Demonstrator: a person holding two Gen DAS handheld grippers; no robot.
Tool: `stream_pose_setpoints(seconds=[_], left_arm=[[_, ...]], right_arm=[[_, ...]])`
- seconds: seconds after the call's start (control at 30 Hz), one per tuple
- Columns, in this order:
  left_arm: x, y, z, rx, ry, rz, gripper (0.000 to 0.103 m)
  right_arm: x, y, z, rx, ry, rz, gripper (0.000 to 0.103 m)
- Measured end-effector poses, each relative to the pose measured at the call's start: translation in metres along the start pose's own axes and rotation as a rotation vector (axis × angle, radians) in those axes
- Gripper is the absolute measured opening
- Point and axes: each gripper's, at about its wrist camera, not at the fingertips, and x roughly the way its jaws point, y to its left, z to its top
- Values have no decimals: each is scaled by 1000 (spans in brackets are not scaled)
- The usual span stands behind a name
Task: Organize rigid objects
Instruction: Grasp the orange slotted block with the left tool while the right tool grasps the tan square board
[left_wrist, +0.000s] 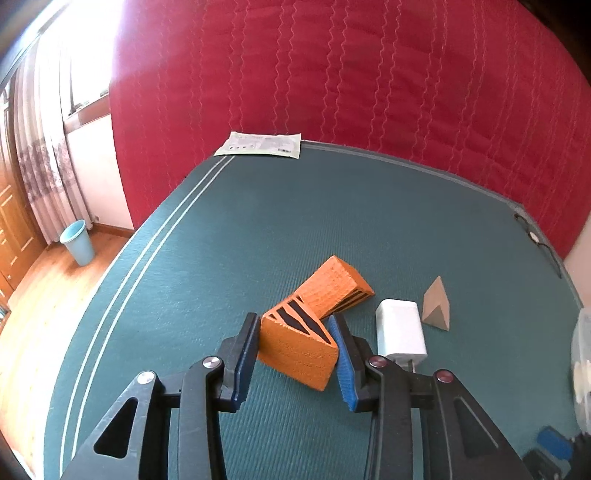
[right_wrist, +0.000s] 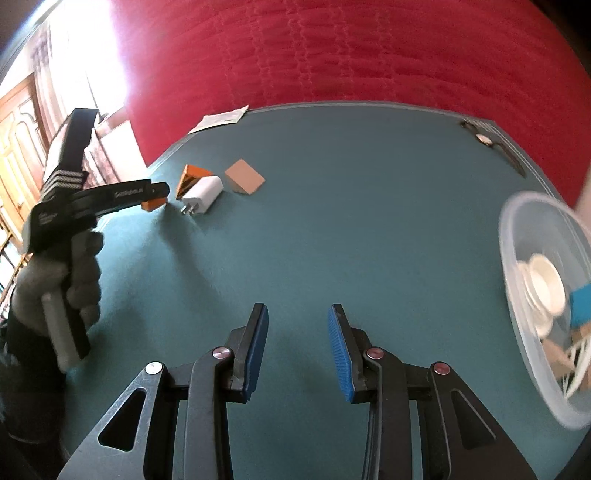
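My left gripper (left_wrist: 295, 350) is shut on an orange wedge with black stripes (left_wrist: 299, 350), its blue pads pressing both sides. A second orange wedge (left_wrist: 336, 286) lies just behind it, touching it. To the right lie a white charger plug (left_wrist: 400, 330) and a tan triangular block (left_wrist: 437, 308). In the right wrist view the left gripper (right_wrist: 159, 195), in a gloved hand (right_wrist: 74, 273), grips the orange wedge (right_wrist: 153, 205) beside the charger (right_wrist: 205, 195) and tan block (right_wrist: 245, 176). My right gripper (right_wrist: 297, 343) hovers over the green table mat (right_wrist: 332, 221), open, with nothing between its fingers.
A clear plastic tub (right_wrist: 517, 240) at the right edge holds white round pieces, a blue block and wooden bits. A paper packet (left_wrist: 264, 144) lies at the far table corner. A red quilted cover (left_wrist: 369, 74) stands behind. A blue bin (left_wrist: 77, 242) sits on the wooden floor, left.
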Motion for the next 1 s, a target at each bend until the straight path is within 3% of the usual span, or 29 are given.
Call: stream_pose_setpoints(seconds=[0.63,1.0], left_arm=[[5,0,-4,1,5,1,35],[6,-1,-5,6,7,-10,35]], right_arm=[[96,49,88,-158,4,5,35],[121,65,113,-212,9,27,35]])
